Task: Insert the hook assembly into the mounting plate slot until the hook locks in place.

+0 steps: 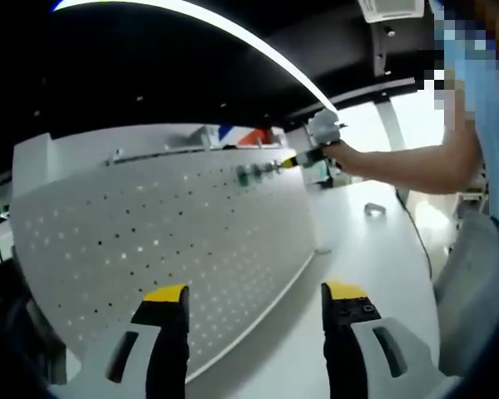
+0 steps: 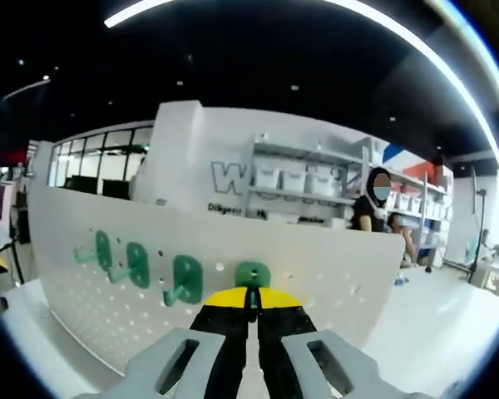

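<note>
A white perforated mounting plate stands upright on the table. Several green hooks hang in a row near its top far end. In the right gripper view three of them sit left of a fourth green hook, which rests against the mounting plate. My right gripper is shut on that fourth hook, and the right gripper also appears at the plate's far end in the left gripper view, held by a hand. My left gripper is open and holds nothing, low near the plate's front edge.
The white table stretches right of the plate, with a small grey part lying on it. A person's arm reaches across above the table. Shelves with bins and other people stand behind the plate.
</note>
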{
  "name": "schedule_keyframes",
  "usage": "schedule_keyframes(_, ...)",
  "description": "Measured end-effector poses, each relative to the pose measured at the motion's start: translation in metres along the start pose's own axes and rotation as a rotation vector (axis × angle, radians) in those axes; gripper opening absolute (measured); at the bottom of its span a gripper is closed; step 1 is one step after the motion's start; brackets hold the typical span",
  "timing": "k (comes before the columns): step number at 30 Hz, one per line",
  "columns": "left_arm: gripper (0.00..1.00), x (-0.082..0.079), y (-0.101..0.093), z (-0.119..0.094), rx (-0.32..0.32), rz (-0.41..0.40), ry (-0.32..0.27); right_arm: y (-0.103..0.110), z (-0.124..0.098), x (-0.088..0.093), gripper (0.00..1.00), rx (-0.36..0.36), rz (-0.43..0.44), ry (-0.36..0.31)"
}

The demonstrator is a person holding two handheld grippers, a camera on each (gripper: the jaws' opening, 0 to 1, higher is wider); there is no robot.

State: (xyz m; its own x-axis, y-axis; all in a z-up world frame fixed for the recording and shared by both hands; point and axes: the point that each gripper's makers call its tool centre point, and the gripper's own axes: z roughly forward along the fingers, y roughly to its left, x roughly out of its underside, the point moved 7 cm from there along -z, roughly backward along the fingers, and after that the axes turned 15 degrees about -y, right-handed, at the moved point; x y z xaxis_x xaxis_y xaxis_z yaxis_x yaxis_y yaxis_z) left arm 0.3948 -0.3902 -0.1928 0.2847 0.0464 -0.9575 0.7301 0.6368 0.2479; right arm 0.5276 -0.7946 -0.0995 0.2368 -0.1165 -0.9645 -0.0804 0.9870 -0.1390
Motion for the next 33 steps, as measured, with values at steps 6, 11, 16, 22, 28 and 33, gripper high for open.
schedule_keyframes(6, 0.65, -0.0005, 0.0003, -0.0003, -0.001, 0.002, -0.001, -0.0006, 0.0001, -0.0002, 0.01, 0.000, -0.005, 0.001)
schedule_keyframes(11, 0.65, -0.0007, 0.0004, -0.0001, -0.002, 0.000, -0.003, 0.0011, -0.0002, -0.0011, 0.01, -0.002, -0.036, 0.006)
schedule_keyframes(16, 0.65, -0.0012, 0.0005, -0.0001, -0.001, 0.003, -0.004, -0.0001, -0.0004, -0.0011, 0.01, 0.000, -0.036, 0.004)
schedule_keyframes(22, 0.64, -0.0008, 0.0003, -0.0001, 0.000, 0.001, -0.002, -0.0001, 0.0006, -0.0011, 0.01, -0.003, -0.048, 0.009)
schedule_keyframes(28, 0.64, -0.0005, 0.0009, 0.0002, -0.002, 0.001, -0.006, -0.0002, -0.0012, -0.0008, 0.01, -0.005, -0.050, 0.010)
schedule_keyframes(33, 0.63, -0.0001, 0.0008, -0.0002, -0.001, 0.002, -0.003, 0.0000, -0.0040, -0.0021, 0.00, -0.004, -0.048, 0.006)
